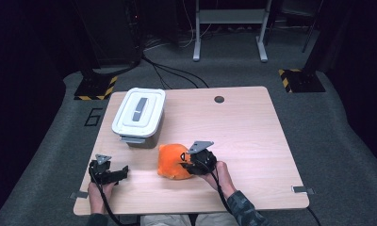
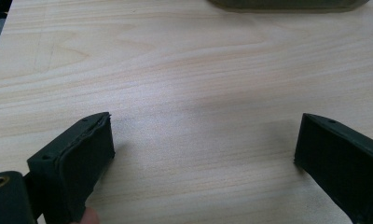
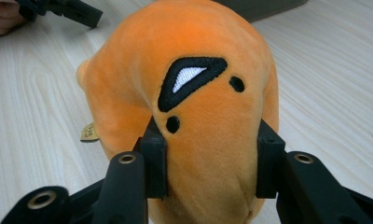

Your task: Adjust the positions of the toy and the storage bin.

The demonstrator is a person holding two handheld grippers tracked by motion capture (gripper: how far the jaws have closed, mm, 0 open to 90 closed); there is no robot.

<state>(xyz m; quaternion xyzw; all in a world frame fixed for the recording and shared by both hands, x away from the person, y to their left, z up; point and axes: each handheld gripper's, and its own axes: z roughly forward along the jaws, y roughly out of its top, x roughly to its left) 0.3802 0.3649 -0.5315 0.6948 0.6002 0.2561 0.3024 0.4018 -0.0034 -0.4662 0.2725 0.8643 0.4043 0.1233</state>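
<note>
Clamping an orange plush toy (image 1: 171,161), the right gripper (image 1: 190,165) sits near the middle of the wooden table (image 1: 243,141), towards the person's edge. In the right gripper view its two black jaws press into the toy (image 3: 194,116) from either side, and the soft fabric bulges between and above them. An embroidered black patch with a white centre and two small black dots show on the plush surface that faces this camera, and a small tan tag pokes out low at the toy's side. The toy rests on the tabletop, and the person's right hand (image 1: 219,175) holds the gripper from behind, with a patterned sleeve (image 1: 243,207) coming in from the bottom of the high view.

The left gripper (image 1: 125,172) lies low over the table near the front left corner, held by the left hand (image 1: 101,190), well apart from the toy. In the left gripper view its jaws stand wide apart with nothing but bare wood (image 2: 194,93) between them; a fingertip shows at the bottom edge there. This same gripper shows at the top left of the right gripper view (image 3: 89,16), beyond the toy.

A white lidded storage box (image 1: 138,115) with a grey handle set into its lid stands on the left half of the table, farther from the person, just behind the toy and not touching it. A small round hole (image 1: 219,99) is cut into the table near its far edge. Cables (image 1: 172,73) run across the grey carpet beyond the table.
</note>
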